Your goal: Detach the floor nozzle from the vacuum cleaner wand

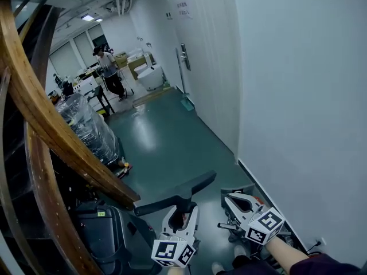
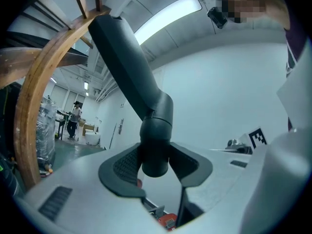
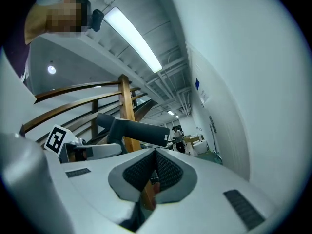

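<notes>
Currently left gripper is clamped on the floor nozzle neck, nozzle body running up to 11 o'clock. Right gripper at its 3 o'clock: jaws fully together, empty.

The head view looks from above, forward and steeply down a corridor beside the white wall, with the left gripper and right gripper close at its bottom edge. Each gripper view sits close behind its own jaws and faces level along them, down the same corridor. All three share the nozzle, the wooden stair rail and a distant person. Each gripper view also catches the other gripper's marker cube.
</notes>
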`<state>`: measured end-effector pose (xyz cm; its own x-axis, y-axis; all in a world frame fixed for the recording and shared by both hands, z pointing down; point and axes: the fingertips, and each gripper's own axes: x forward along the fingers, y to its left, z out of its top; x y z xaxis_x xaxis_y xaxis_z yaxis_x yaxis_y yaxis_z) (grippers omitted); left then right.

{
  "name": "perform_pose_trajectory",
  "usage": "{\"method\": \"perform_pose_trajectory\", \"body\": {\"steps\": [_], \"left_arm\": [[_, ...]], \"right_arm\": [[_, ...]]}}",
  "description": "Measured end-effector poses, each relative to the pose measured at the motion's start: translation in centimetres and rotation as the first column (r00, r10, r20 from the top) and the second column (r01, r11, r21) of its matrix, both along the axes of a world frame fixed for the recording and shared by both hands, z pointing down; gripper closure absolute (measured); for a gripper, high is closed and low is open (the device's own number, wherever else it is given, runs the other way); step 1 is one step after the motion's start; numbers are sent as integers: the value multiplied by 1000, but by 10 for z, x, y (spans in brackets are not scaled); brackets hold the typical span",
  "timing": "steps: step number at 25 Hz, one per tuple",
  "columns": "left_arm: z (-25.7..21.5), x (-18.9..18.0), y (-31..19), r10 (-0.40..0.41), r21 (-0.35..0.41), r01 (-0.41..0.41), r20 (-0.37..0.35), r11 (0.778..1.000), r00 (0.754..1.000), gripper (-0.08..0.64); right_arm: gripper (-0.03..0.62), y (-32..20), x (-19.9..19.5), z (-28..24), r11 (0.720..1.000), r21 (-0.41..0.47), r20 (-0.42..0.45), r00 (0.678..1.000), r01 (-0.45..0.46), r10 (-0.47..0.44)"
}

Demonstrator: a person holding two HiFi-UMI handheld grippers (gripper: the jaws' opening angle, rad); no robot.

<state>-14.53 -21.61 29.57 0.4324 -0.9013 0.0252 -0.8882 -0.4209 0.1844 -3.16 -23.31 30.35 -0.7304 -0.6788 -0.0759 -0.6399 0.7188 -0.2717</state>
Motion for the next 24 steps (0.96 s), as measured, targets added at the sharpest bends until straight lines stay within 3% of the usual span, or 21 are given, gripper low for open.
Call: {"method": "perform_pose_trajectory", "body": {"steps": [9,24], "left_arm": [[-24,1,-3,6,69,-8,27,998,1000,387],[-24,3,-8,15,76,-17,28,997,1000,387]], "right_arm": [[575,-3,-4,-35,996,84,43,999,-4,1],[575,-6,-3,-30,997,82,23,1000,1,-3]]}}
